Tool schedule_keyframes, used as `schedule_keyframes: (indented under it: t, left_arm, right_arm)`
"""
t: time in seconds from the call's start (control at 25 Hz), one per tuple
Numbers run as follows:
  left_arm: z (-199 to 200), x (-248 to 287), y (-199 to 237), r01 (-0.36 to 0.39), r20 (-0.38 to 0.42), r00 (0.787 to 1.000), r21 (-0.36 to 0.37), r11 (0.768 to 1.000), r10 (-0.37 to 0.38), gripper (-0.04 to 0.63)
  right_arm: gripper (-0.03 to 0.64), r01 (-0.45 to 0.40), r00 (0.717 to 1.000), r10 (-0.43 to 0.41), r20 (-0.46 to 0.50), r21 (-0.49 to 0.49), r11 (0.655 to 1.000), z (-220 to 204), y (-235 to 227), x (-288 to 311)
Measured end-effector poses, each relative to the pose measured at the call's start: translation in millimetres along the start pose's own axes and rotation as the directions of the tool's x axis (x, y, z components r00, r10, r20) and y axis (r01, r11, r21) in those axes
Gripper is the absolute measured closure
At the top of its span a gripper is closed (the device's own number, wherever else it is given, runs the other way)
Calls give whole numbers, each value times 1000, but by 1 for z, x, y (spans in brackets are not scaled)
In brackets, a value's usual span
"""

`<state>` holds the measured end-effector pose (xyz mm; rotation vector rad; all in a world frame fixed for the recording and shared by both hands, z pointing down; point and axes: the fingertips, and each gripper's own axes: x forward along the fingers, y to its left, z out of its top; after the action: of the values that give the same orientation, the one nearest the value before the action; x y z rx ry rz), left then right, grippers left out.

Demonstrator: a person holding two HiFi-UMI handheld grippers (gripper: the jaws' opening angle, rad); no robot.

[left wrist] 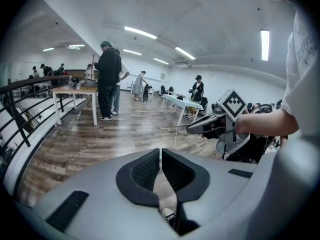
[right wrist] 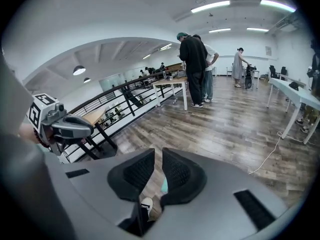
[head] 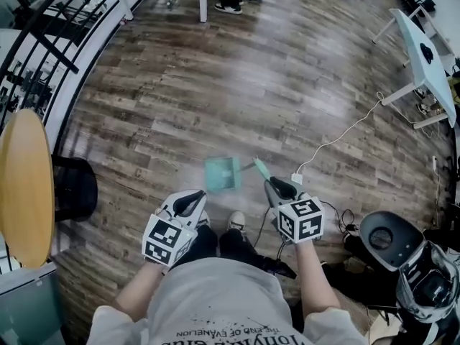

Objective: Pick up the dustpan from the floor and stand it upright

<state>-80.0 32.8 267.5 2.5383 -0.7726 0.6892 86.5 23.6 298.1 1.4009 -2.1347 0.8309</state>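
The left tongs (head: 192, 201) are closed, pad tips touching and nothing between them. The right tongs (head: 279, 188) are narrowed to a slim gap on the teal plastic long-handled dustpan (head: 221, 174). In the right gripper view a sliver of teal shows against the right-hand pad.

Both bare forearms reach forward from the torso with elbows bent. The hands sit side by side at about the same height above the person's shoes (head: 236, 221). Each pair of tongs tips forward and downward, its black-and-white marker cube (head: 167, 238) turned up towards the head camera.

In the head view the dustpan's long axis runs from the right tongs away from the person and to the left. Its flat teal grip (head: 261, 169) meets the jaw tips, then a thin rod leads to the square pan, whose broad face is turned up to the camera. The pan lies ahead of the hands and between them, over the brown wood-plank floor (head: 215, 85). I cannot tell whether it touches the planks.
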Motion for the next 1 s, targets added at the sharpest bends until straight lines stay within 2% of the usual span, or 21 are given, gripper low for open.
schedule_keyframes:
  t: [0.12,0.36,0.52,0.72,1.0]
  left_arm:
    - [9,-8,-9,0,13,1000,-6,1000,1,569]
    - [20,-16,-24,6,38,999,-25,1000,-5,569]
    - [41,-14,-25,24,72,997,-48,999,-20,569]
    - [55,-16,-25,17,76,997,-36,999,-15,569]
    - [51,-26,-32,29,104,994,-29,999,-26,569]
  right_arm:
    - [565,-5,1000,5,25,27,1000,7,11,-12]
    - [581,8,998,-9,66,20,1000,13,35,-33]
    - [583,11,997,-11,78,1,1000,30,36,-43]
    - [586,25,995,-26,95,2,1000,42,37,-52]
    - [591,29,995,-32,99,28,999,30,53,-55]
